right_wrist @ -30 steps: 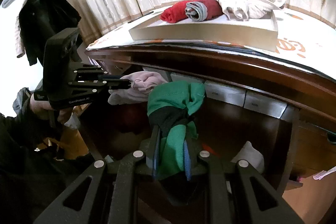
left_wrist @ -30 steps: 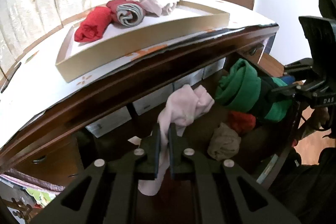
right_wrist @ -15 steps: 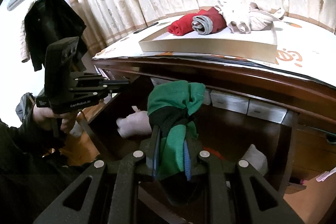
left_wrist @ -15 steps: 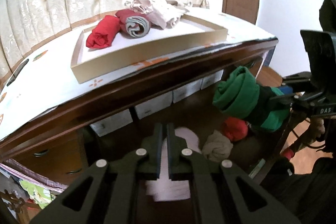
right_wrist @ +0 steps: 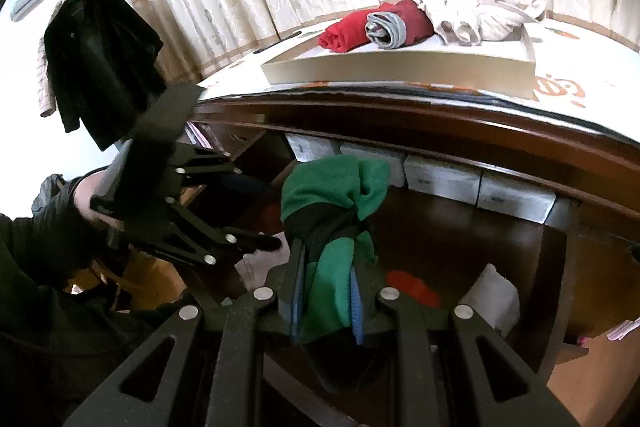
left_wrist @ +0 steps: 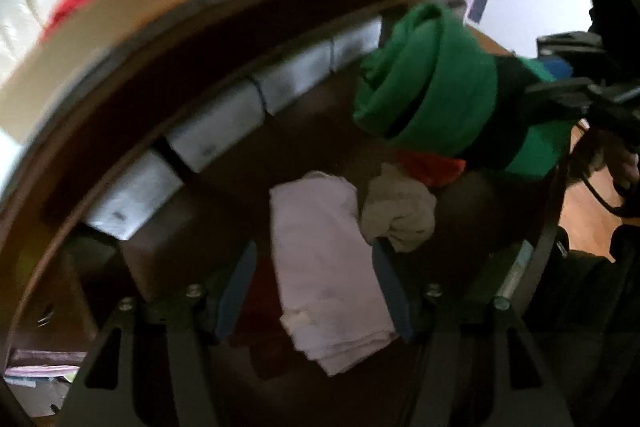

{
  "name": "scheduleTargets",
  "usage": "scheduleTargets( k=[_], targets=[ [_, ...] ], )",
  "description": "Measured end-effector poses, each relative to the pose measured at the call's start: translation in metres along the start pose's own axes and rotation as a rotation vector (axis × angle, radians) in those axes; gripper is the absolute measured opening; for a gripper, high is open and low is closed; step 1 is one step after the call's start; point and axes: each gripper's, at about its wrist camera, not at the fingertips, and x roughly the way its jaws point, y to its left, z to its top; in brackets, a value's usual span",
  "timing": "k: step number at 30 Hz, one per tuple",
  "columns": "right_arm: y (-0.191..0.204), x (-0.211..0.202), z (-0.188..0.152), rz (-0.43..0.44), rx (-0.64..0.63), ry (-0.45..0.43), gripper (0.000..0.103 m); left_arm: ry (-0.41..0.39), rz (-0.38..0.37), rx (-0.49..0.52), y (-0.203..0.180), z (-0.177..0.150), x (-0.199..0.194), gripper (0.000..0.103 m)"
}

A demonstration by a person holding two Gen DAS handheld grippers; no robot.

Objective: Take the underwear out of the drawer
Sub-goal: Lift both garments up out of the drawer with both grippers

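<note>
The left hand-held gripper (left_wrist: 314, 287) is opening, jaws astride the pink underwear (left_wrist: 328, 267), lying lengthwise between them in the drawer (left_wrist: 224, 195); the right hand-held gripper (right_wrist: 326, 307) clamps the green underwear (right_wrist: 332, 211).

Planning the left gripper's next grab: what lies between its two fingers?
In the left wrist view, the pink underwear lies between the opening left gripper's fingers, unpressed.

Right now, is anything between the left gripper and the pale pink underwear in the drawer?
Nothing visible. The left gripper has its jaws opening right above the pale pink underwear, which lies between the fingers. A beige piece sits just beside the right finger, not in the way.
</note>
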Motion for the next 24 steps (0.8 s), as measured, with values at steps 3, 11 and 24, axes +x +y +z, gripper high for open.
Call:
scheduleTargets(
  k=[3, 11, 24],
  targets=[
    [-0.003, 0.001, 0.000, 0.005, 0.010, -0.003, 0.021, 0.106, 0.003, 0.003, 0.001, 0.003, 0.026, 0.061],
    [-0.006, 0.004, -0.003, 0.022, 0.032, -0.013, 0.021, 0.220, -0.056, 0.038, -0.003, 0.010, 0.051, 0.061],
    [-0.005, -0.007, -0.001, 0.011, 0.041, -0.056, 0.021, -0.029, 0.003, 0.050, -0.021, -0.012, -0.015, 0.010]
  ],
)
